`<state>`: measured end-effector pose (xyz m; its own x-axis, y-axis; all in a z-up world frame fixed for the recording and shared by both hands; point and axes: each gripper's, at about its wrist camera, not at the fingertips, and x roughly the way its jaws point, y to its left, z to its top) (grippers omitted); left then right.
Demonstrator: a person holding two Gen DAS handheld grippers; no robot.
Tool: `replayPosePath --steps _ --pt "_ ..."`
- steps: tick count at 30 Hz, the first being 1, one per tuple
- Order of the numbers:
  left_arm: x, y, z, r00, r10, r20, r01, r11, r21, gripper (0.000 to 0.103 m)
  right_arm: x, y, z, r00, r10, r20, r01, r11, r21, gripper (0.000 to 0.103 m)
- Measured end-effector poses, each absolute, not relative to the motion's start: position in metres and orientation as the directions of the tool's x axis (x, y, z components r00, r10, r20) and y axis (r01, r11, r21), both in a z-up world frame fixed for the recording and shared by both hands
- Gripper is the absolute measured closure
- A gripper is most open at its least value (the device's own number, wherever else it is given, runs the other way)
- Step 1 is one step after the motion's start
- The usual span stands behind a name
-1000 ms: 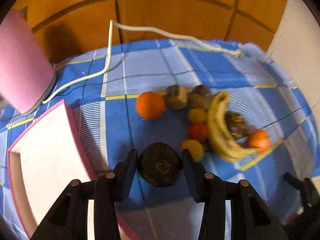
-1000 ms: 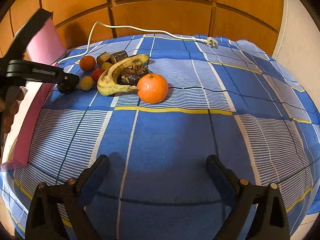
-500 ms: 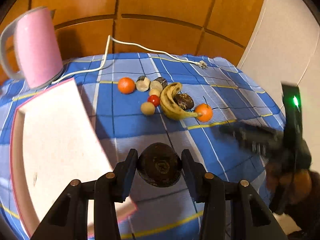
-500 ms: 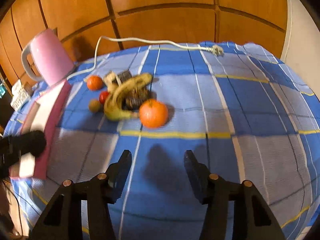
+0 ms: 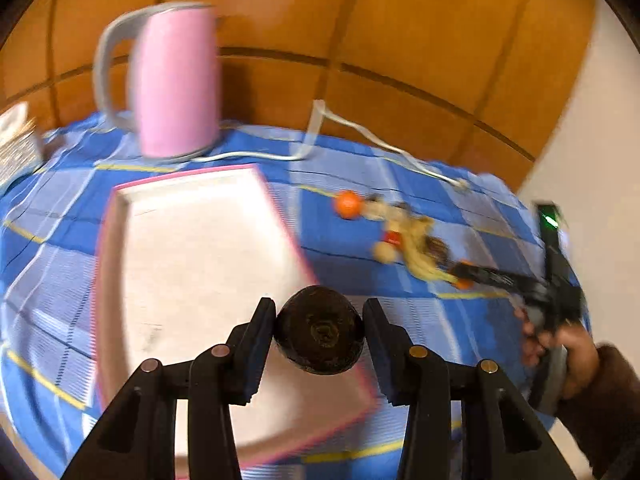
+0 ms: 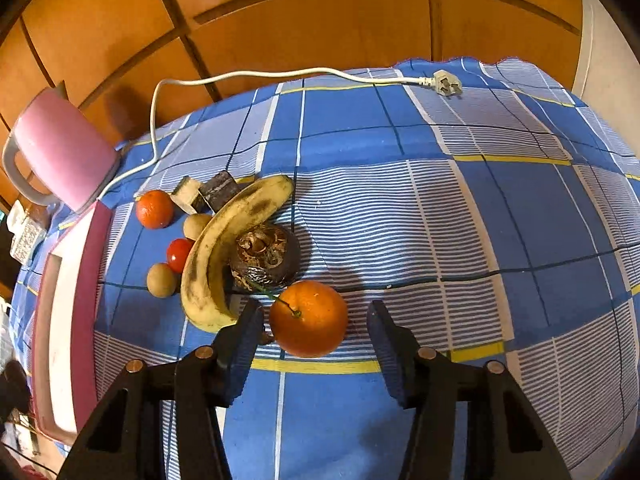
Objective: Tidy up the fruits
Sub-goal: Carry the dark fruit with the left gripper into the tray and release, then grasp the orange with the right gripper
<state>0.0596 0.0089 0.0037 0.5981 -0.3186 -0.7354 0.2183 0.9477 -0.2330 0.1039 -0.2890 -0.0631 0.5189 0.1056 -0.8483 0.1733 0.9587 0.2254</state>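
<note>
Fruit sorting, two steps running at once. Left tongs (image 5: 319, 330) are clamped on a dark round fruit (image 5: 319, 330), pads pressing both sides, held above the near right part of the pink-rimmed tray (image 5: 192, 240), which fills the centre-left of the left wrist frame. To do this well: carry the fruit further over the white tray floor, clear of the rim, lower until it nearly touches, then release so it does not roll. Probably place it toward a corner to leave room for the rest.

Right tongs (image 6: 316, 344) have just been closing; the jaws now straddle the orange (image 6: 308, 318) at lower centre of the right wrist frame, with a visible gap on the right pad, so not gripping yet. Judgement: centre the orange between the pads before squeezing, and keep the left pad off the banana (image 6: 224, 252) tip, which lies just beside it. A dark husky fruit (image 6: 264, 258) sits right behind the orange, so lift straight up.

Remaining pile, centre-left of that frame: small orange (image 6: 154, 208), red tomato (image 6: 179, 255), two tan round fruits (image 6: 161, 280), two cut chunks (image 6: 202, 194).

Pose: both tongs point steeply down at the table (image 6: 440, 220). In the left wrist frame the person's hand (image 5: 568, 352) on the right tongs shows at right edge, blurred. Pink kettle (image 5: 176, 80) stands behind the tray.
</note>
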Motion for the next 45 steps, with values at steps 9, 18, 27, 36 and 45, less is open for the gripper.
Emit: replayPosePath --steps 9,18,27,36,45 --pt "0.142 0.062 -0.018 0.595 -0.157 -0.788 0.024 0.984 -0.179 0.057 0.105 -0.285 -0.061 0.523 0.103 -0.846 0.130 0.971 0.199 0.063" --pt "0.192 0.092 -0.035 0.580 0.009 -0.815 -0.101 0.993 -0.061 0.057 0.106 -0.283 -0.061 0.523 0.102 -0.846 0.115 0.975 0.188 0.063" --pt "0.174 0.087 -0.025 0.619 0.026 -0.785 -0.087 0.996 -0.036 0.035 0.107 -0.282 -0.062 0.519 0.098 -0.849 0.114 0.977 0.182 0.062" --pt "0.111 0.065 -0.005 0.662 -0.043 -0.749 -0.035 0.996 -0.088 0.034 0.108 -0.279 -0.067 0.501 0.104 -0.859 0.120 0.975 0.188 0.062" --pt "0.061 0.078 -0.010 0.643 -0.045 -0.765 -0.101 0.985 -0.142 0.034 0.109 -0.280 -0.069 0.502 0.104 -0.859 0.126 0.974 0.191 0.058"
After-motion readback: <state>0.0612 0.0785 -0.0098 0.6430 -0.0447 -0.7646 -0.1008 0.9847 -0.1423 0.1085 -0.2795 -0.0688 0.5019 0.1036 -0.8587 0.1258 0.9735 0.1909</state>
